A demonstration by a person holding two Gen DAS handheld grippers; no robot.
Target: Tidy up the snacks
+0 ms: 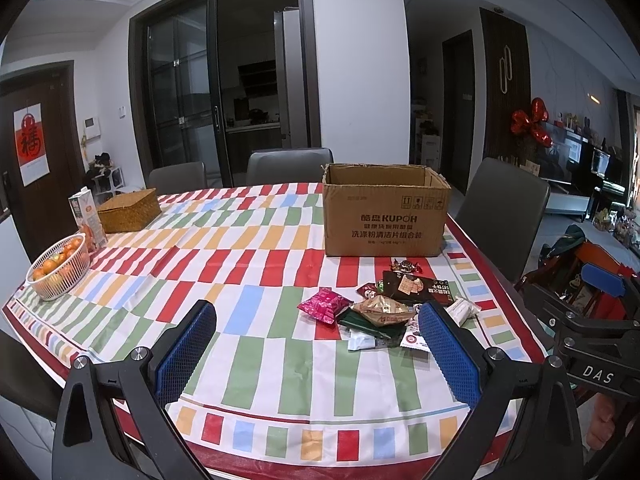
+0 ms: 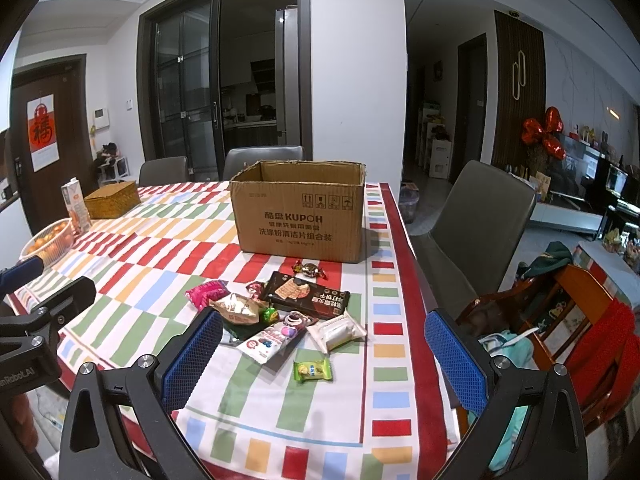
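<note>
Clearing the heap of snacks [image 2: 280,312] into the cardboard box [image 2: 300,210] has not begun, as far as these views show: the box's open top faces up near the far right corner of the table [image 2: 280,400], and what can be seen of its inside looks bare. The snacks lie just in front of it, close to the table's right edge. Both tools hover over the near edge with nothing between their pads; the left gripper [image 1: 316,348] and the right gripper [image 2: 324,352] each stand spread wide.

The green packet [image 2: 313,371] sits apart from the heap, nearest the right gripper, so it seems the cleanest first pick. Coming down with one pad on each long side should avoid crushing it. The white pouch [image 2: 338,330] and the dark biscuit tray [image 2: 308,294] overlap neighbours, so lifting them straight up may drag loose wrappers along. The pink packet [image 1: 325,304] suits the left gripper.
</note>
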